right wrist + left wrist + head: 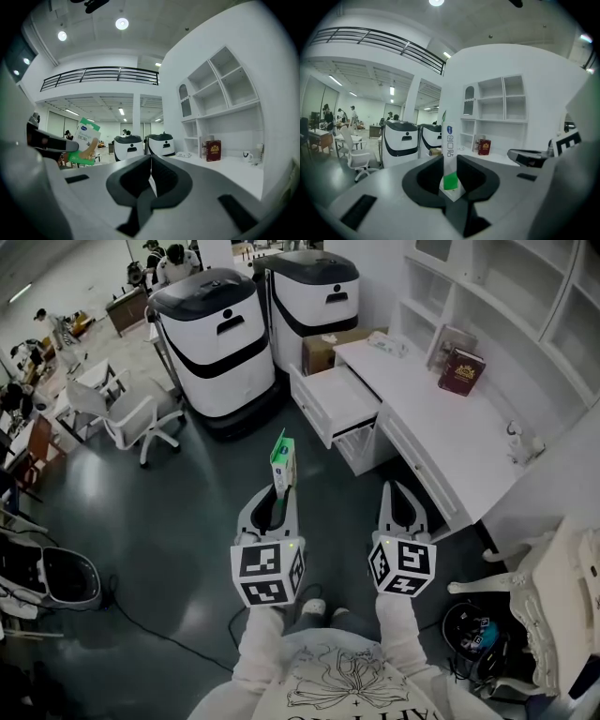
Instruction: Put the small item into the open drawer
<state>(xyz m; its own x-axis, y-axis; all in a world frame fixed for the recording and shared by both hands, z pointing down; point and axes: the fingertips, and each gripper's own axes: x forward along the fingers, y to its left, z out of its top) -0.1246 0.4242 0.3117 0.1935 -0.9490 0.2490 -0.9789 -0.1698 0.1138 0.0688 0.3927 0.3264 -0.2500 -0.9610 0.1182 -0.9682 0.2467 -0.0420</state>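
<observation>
A small green-and-white box point(282, 457) stands upright between the jaws of my left gripper point(279, 489), which is shut on its lower end. In the left gripper view the box point(448, 150) rises from the left gripper point(450, 182), narrow side toward the camera. The right gripper view shows the box point(84, 139) at the left, held above the floor. My right gripper point(398, 489) is beside it, shut with nothing in it point(151, 177). The open white drawer point(328, 405) juts out of the desk point(441, 432), ahead and to the right of both grippers.
Two white-and-black machines point(214, 343) point(314, 306) stand behind the drawer, with a cardboard box point(323, 351) next to them. A red book point(461, 371) and a mug point(518, 441) are on the desk. An office chair point(131, 418) is at the left, an ornate white chair point(548, 601) at the right.
</observation>
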